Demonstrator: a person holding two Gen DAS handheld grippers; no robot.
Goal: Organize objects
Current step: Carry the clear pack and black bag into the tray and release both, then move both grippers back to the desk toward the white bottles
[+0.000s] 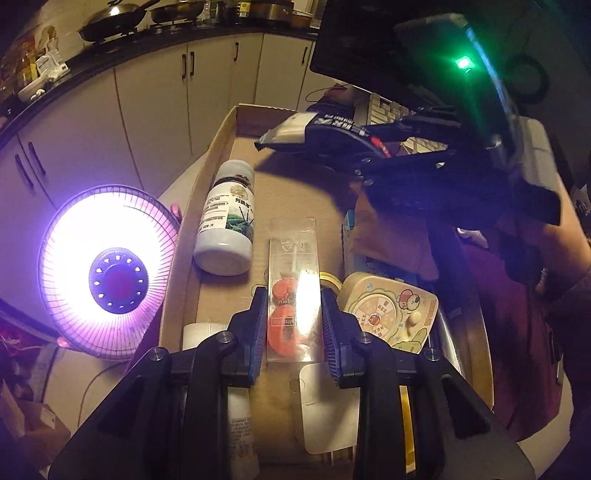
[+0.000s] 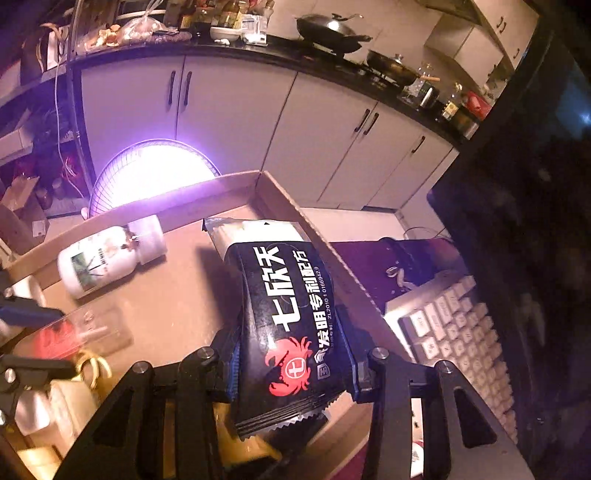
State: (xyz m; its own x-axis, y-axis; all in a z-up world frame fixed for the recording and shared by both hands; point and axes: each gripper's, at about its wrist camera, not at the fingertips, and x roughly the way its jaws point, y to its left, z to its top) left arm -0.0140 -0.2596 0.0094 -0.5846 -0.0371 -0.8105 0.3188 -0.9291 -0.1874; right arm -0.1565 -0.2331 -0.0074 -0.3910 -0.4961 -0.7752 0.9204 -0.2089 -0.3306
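Fingers of the right gripper [image 2: 291, 373] clamp a black packet [image 2: 284, 317] reading "七欣天"; left gripper [image 1: 293, 325] pinches a clear case [image 1: 293, 291].

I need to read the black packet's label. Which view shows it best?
The right wrist view: the black packet fills the centre, print facing the camera, clamped in the right gripper. The left wrist view shows it edge-on, far off.

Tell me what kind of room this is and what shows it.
Most likely a home kitchen that doubles as a desk space: a wok sits on a dark countertop above pale cabinets, while a keyboard and a glowing heater stand nearby.
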